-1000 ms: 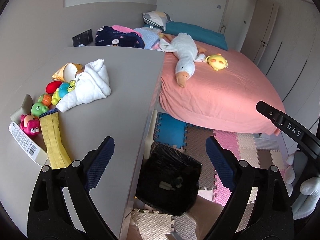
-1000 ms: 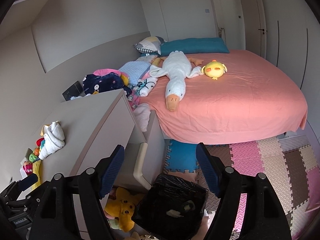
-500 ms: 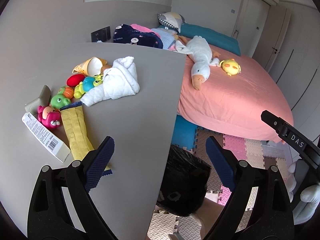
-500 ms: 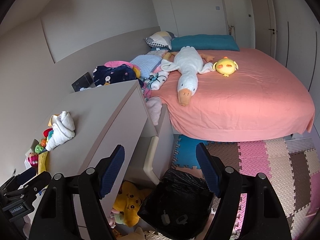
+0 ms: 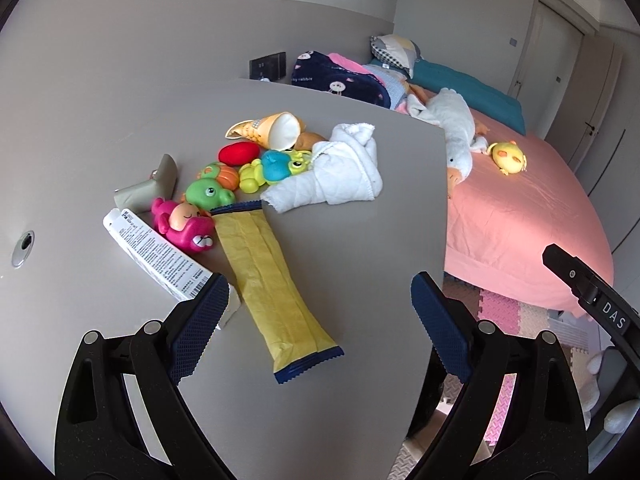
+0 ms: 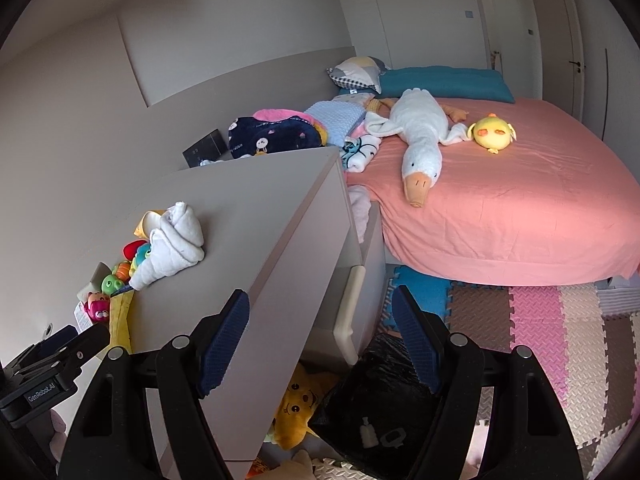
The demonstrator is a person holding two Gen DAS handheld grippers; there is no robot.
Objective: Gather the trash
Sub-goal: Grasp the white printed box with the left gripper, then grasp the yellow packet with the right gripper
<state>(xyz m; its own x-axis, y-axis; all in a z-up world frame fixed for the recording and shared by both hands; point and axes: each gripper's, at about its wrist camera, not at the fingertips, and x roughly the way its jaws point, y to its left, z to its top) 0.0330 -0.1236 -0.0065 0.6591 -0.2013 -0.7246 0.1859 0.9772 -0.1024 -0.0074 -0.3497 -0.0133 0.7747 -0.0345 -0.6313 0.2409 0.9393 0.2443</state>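
Trash here is a yellow wrapper point(image 5: 276, 288) lying flat on the grey dresser top point(image 5: 360, 260), straight ahead of the left gripper point(image 5: 320, 320) and reaching in between its spread, empty fingers. Just off the left fingertip lies a white tube point(image 5: 160, 256), touching a pink toy point(image 5: 184, 228), with more plastic toys and a folded white cloth point(image 5: 336, 172) farther ahead. Off the right gripper point(image 6: 324, 340), also released and holding nothing, a black trash bag point(image 6: 384, 408) sits low on the floor; small pale items inside may be trash. Beyond is the pink bed point(image 6: 520, 208).
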